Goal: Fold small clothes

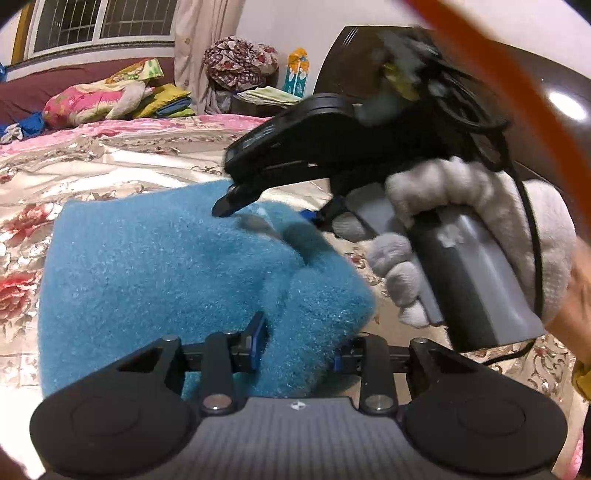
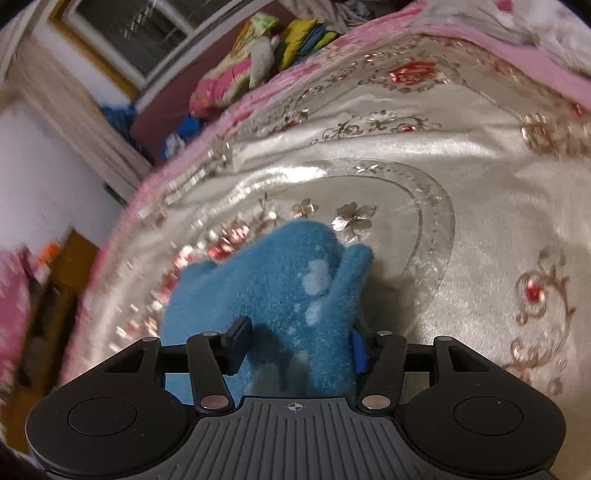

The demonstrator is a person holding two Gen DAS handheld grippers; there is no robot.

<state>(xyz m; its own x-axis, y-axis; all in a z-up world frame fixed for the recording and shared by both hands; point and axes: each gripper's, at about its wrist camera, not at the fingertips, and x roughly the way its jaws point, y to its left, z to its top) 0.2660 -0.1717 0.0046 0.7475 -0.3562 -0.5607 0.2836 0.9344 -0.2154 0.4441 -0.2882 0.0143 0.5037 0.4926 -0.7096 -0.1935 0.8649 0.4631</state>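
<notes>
A bed covered by a shiny cream satin bedspread with red flowers and a pink border (image 2: 369, 147) carries everything. At its far edge lies a pile of bright pink, yellow and green folded bedding (image 1: 110, 96), against a dark red headboard (image 1: 55, 81) under a barred window (image 1: 99, 26). A beige curtain (image 1: 199, 44) hangs beside the window, and a floral cloth bundle (image 1: 240, 61) sits on a dark stand past the bed's far corner.

The fuzzy blue knitted garment (image 1: 155, 273) lies spread near the middle of the bedspread, one part bunched up. The left gripper (image 1: 299, 343) has its fingers spread a little, with a bunched fold of the blue fabric pinched between the blue pads. The right gripper (image 2: 295, 347), held by a hand in a white knit glove (image 1: 461, 199), pinches another raised fold of the same garment between its pads. In the left wrist view this right gripper and its black cable block the bed's far right corner, and a blurred orange strap (image 1: 517, 74) crosses the upper right.
</notes>
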